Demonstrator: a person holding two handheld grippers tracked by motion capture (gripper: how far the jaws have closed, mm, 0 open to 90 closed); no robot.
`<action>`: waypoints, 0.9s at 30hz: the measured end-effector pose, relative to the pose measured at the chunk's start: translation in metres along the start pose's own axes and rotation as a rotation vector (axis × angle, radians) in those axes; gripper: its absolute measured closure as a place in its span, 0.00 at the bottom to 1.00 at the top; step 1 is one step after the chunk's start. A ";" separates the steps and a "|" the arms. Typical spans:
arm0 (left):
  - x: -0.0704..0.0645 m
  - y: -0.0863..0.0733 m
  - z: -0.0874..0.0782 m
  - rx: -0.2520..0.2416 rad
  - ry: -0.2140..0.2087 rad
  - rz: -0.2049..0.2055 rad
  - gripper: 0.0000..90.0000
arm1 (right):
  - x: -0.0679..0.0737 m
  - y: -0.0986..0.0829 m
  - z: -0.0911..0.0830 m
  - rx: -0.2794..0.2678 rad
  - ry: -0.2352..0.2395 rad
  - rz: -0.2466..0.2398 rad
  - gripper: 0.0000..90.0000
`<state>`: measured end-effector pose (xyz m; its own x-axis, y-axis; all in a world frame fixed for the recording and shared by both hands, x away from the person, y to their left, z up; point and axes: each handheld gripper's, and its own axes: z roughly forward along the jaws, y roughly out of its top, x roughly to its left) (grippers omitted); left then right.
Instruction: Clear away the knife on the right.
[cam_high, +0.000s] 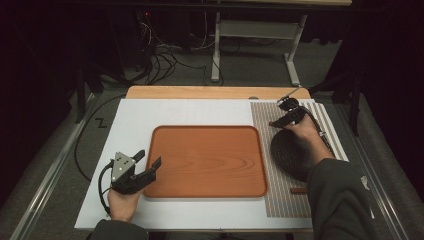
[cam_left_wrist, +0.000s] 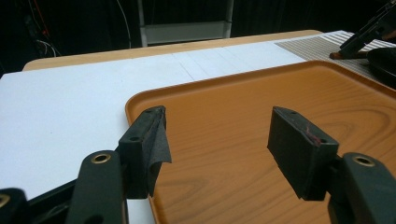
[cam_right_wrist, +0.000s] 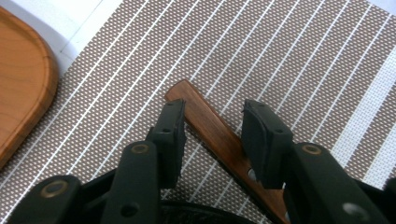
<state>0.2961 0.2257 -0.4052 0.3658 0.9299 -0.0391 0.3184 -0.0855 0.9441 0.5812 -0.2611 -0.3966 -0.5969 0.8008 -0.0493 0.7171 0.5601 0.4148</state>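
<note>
We hold the right gripper (cam_right_wrist: 212, 128) with jaws parted narrowly astride a wooden stick (cam_right_wrist: 212, 130) on the striped mat (cam_right_wrist: 299, 56). The left gripper (cam_left_wrist: 217, 140) hovers wide open over the wooden tray (cam_left_wrist: 243, 93).

So there's a flat brown wooden stick (cam_right_wrist: 218, 140), lying on the striped mat (cam_right_wrist: 299, 60) at a diagonal, rounded end pointing toward the tray (cam_right_wrist: 23, 88), right beside a dark round plate (cam_high: 290, 152).

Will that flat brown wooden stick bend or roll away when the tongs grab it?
Probably not. The wooden stick looks solid, so it should stay stiff. It's flat, lying on the woven mat, so it likely won't roll. Its smooth surface might slip between the right tongs.
</note>
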 end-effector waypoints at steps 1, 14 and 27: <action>0.000 0.000 0.000 0.000 0.000 0.000 0.41 | 0.000 0.000 0.000 0.001 0.000 -0.001 0.70; 0.000 0.000 0.000 0.003 -0.005 -0.003 0.41 | 0.002 -0.001 0.003 0.022 0.007 -0.040 0.76; -0.001 0.000 0.001 0.005 -0.005 0.002 0.41 | 0.006 0.000 0.003 0.000 -0.082 -0.128 0.83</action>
<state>0.2965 0.2247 -0.4055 0.3711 0.9278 -0.0390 0.3221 -0.0892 0.9425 0.5787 -0.2562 -0.3997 -0.6520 0.7375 -0.1758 0.6369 0.6586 0.4007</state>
